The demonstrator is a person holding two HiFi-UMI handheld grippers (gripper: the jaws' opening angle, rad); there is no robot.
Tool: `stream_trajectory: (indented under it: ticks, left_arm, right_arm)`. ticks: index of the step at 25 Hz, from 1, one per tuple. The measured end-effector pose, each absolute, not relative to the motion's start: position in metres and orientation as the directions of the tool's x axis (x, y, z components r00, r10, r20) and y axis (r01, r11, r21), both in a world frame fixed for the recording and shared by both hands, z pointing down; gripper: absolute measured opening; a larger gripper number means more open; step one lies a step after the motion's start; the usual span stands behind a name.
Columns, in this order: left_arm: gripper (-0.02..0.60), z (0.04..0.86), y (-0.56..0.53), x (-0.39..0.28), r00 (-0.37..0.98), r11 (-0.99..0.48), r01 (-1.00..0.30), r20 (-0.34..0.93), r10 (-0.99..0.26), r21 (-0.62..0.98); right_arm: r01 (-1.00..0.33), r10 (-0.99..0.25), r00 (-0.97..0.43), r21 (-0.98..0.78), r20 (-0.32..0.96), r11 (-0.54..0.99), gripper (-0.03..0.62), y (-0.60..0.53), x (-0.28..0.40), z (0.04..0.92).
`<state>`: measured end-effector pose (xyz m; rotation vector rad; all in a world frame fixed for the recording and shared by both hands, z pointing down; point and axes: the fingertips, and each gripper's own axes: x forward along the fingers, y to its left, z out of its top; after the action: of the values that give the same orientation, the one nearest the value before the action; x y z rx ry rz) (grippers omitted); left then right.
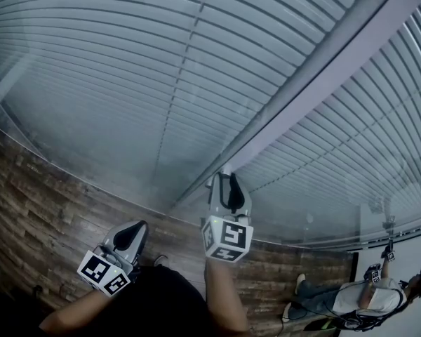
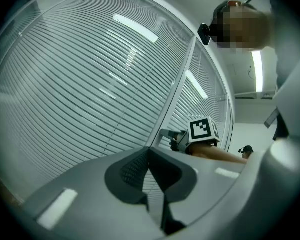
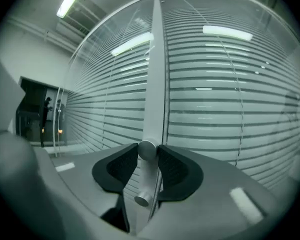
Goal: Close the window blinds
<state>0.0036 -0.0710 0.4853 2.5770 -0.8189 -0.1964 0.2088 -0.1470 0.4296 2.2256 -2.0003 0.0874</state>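
With the right gripper (image 3: 147, 156) clamped on the round knob (image 3: 146, 148) on the mullion (image 3: 155, 84) at centre frame — left gripper (image 2: 150, 159) closed on nothing, lower left — roll the wrist steadily, without slipping, until the blinds (image 1: 126, 62) filling the upper frame flatten.

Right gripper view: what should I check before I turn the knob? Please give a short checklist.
1. Knob between right gripper pads: ok.
2. Both pads touch knob: ok.
3. Left gripper shut, empty, away from knob: ok.
4. Blinds already closed: cannot tell.
5. Turning direction marked: cannot tell.
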Motion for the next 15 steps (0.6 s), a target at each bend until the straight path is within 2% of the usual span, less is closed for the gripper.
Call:
stream_trajectory:
  ticks: [6, 11, 15]
  left_arm:
    - [-0.002, 0.476, -0.067, 0.007, 0.815, -0.733, -0.516, -0.010, -0.580, 0.444]
    - [-0.002, 0.482, -0.067, 0.011, 0.819, -0.734, -0.511, -0.005, -0.573, 0.446]
    - [-0.002, 0.476, -0.062, 0.010, 0.824, -0.738, -0.504, -0.006, -0.566, 0.449]
  right_arm:
    - [-0.937, -0.976, 0.129, 0.345, 0.176, -0.062, 0.133, -0.143, 0.209, 0.422]
    - [-0.824, -0.957, 0.181, 0.566, 0.225, -0.023, 0.133, -0.147, 0.211, 0.431]
    - [-0.736, -0.944, 0.219, 0.677, 0.246, 0.005, 0.132, -0.144, 0.208, 0.423]
